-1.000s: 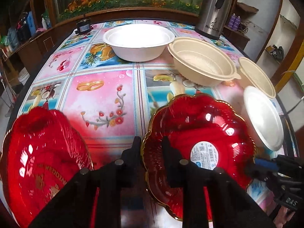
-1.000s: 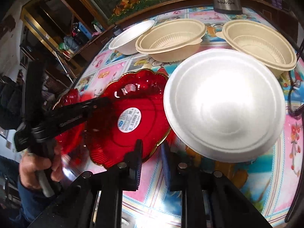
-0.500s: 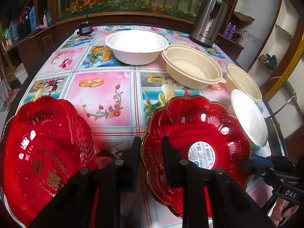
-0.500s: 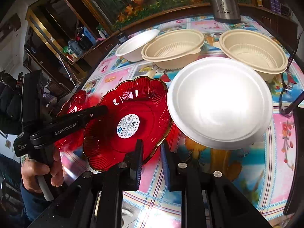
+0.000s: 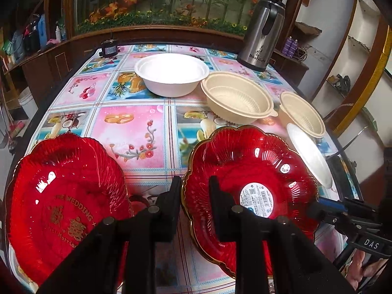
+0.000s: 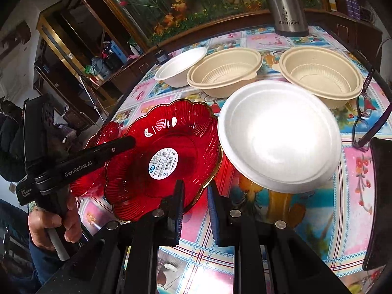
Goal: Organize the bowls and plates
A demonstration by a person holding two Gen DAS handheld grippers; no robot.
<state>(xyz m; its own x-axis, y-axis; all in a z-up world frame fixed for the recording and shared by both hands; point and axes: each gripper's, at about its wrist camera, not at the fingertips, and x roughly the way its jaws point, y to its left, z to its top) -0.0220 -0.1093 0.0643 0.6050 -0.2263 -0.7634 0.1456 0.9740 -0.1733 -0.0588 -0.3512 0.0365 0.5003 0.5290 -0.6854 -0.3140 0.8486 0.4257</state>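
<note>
So you're holding the flower plate (image 5: 250, 186) by its near-left rim with the left gripper (image 5: 194, 191); the two fingers are sitting either side of the gold edge, one outside and one over the dish, and they're looking closed down on it; it's looking tilted and off the cloth on that side, though I can't tell if the far edge is touching. The right gripper (image 6: 194, 196) is hanging just off the plate's opposite rim, fingers parted a little and gripping nothing; the left finger is overlapping the rim in that view but I can't tell if it's touching. The thing your next move is depending on, I'd guess: the wedding plate (image 5: 63, 201) is lying to the left of the left gripper, just beside it, so the left hand is the nearer one for stacking; you're looking at a short sideways carry. The white bowl (image 6: 279, 137) is sitting right beside the flower plate on the other side, rims near, so watch that edge when you're swinging.
</note>
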